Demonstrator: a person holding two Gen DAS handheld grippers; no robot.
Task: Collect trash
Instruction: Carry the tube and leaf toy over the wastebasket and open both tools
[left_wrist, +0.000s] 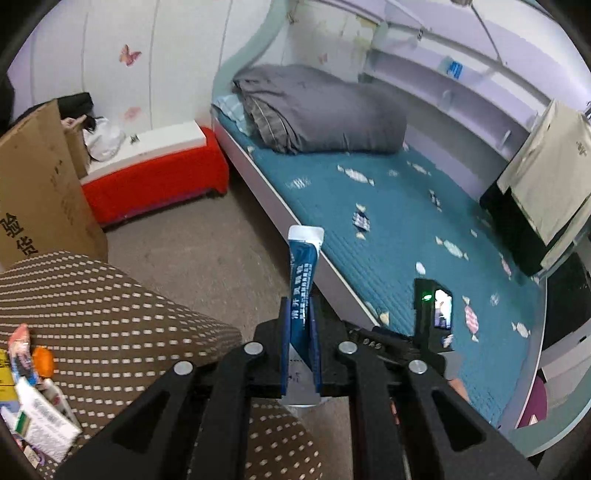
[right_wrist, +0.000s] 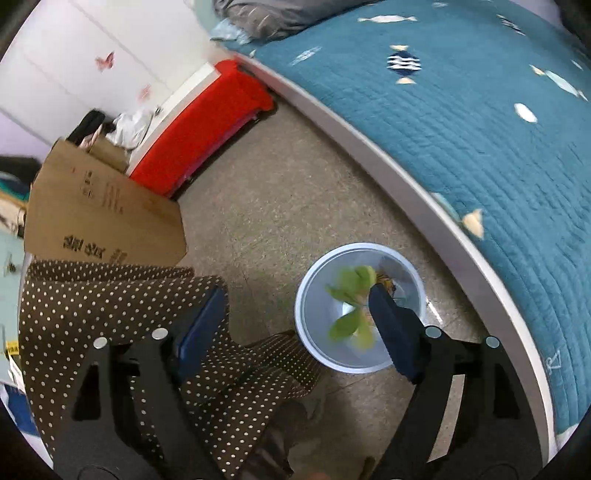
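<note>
The left gripper (left_wrist: 300, 314), angled down over the speckled grey floor (left_wrist: 207, 236), clamps a blue-and-white foil sachet (left_wrist: 303, 280). The right gripper (right_wrist: 297, 314) is spread wide above the pale-blue round plastic bin (right_wrist: 314, 295), blurred green wrapper (right_wrist: 351, 284) inside, beside the teal-quilted bed (right_wrist: 480, 129).

Glossy foil sachet (left_wrist: 303, 280), smooth plastic bin (right_wrist: 317, 295), quilted cloth bedcover (right_wrist: 480, 129), matt cardboard box (right_wrist: 103, 218).

A blue-and-white sachet (left_wrist: 303, 291) stands upright, pinched; blurred green leaves (right_wrist: 351, 295) lie within the pale blue bin (right_wrist: 314, 291).
</note>
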